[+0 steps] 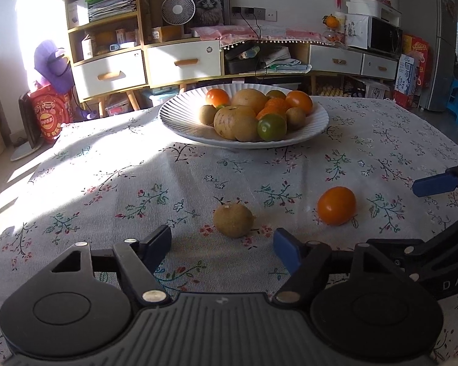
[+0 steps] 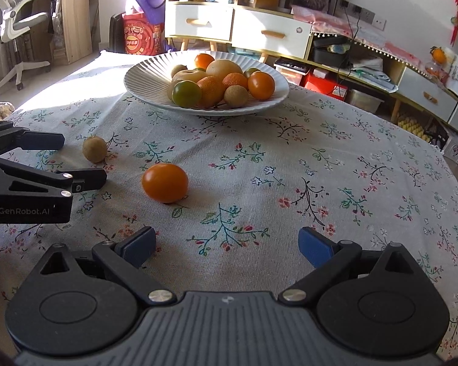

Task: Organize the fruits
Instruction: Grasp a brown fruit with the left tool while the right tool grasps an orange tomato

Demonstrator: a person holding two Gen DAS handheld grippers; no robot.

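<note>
- Left hand-held gripper (image 1: 222, 245), jaws apart, empty, kiwi (image 1: 233, 220) at 12 o'clock just ahead.
- Right hand-held gripper (image 2: 227, 244) open, empty; orange tomato (image 2: 165, 183) at 11 o'clock.
- Fruit plate (image 1: 317, 122) stands beyond on floral worktop (image 1: 137, 189).

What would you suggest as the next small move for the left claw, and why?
Probably ease the left claw forward and down so its open jaws straddle the kiwi. The kiwi lies loose on the tablecloth just ahead of the fingertips, not yet between them, while most fruit already sits in the white plate.
</note>
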